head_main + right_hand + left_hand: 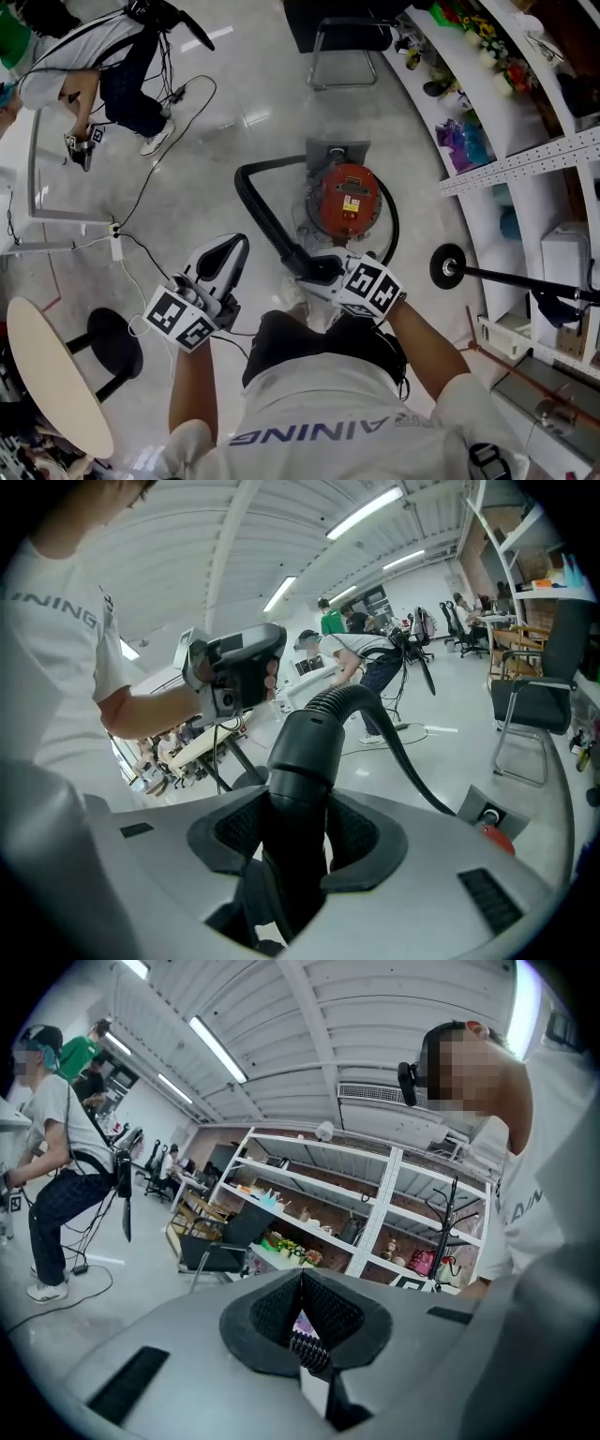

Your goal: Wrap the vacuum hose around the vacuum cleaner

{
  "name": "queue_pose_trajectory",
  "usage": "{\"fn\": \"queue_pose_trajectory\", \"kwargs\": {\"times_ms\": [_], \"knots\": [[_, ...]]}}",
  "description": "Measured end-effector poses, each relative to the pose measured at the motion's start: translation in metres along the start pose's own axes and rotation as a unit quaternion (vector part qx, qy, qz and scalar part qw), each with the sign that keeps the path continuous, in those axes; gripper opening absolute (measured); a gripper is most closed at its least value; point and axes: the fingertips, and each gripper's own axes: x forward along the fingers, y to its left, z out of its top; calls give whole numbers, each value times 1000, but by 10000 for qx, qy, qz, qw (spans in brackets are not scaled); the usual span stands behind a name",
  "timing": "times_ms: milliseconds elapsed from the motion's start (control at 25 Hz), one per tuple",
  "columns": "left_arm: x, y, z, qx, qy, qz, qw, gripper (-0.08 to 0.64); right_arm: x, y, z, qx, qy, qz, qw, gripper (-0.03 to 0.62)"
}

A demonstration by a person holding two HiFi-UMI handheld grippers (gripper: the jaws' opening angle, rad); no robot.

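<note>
The vacuum cleaner [349,202], with a red top on a grey base, stands on the floor ahead of me. Its black hose [246,192] leaves the body, arcs left and runs down to a rigid black cuff [302,263]. My right gripper [317,272] is shut on that cuff. In the right gripper view the cuff [305,752] fills the gap between the pads of the right gripper [298,832], and the hose [361,705] curves away toward the vacuum cleaner [495,838]. My left gripper [230,251] is raised left of the hose, apart from it. The left gripper [302,1302] is shut on nothing.
A black chair [342,37] stands beyond the vacuum cleaner. White shelving [525,159] lines the right side, with a black pole stand [450,267] in front of it. A stool [112,342] and round table [47,375] sit at lower left. A floor cable [141,202] leads toward another person [103,56].
</note>
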Motion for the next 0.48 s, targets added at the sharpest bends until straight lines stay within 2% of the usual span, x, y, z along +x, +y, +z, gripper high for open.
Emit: {"fn": "queue_pose_trajectory", "kwargs": {"times_ms": [240,480], "knots": [[-2,-31,-21,20,82,-96,9999,17,-7,37,-57,39,203,132,9997,178],[-9,-76,-32,137,18,-28,9999,17,-19,77,-110,-36,462,262,9986,178]]}}
